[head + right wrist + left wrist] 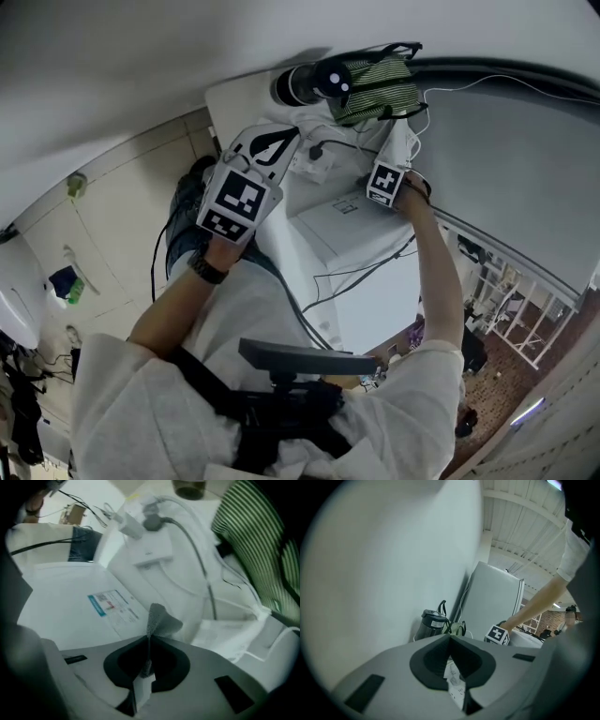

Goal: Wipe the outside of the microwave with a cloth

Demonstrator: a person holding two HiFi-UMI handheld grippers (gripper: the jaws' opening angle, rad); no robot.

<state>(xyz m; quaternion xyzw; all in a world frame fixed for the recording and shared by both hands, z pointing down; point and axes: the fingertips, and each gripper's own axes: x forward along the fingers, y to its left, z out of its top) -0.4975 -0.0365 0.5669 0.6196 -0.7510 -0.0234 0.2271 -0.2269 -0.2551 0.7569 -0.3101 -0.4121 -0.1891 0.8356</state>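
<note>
The flask (305,86) lies left of the bag (380,89), behind the microwave (361,242).

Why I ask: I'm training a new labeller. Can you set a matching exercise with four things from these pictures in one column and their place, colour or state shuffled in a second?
Things
1. cloth
2. bag
3. jug
4. printed label

Place, colour or state
A. black, standing by the wall
B. lying flat on the microwave top
C. green striped
D. pinched in the right gripper jaws

Pairs: 1-D, 2-C, 3-A, 4-B
</note>
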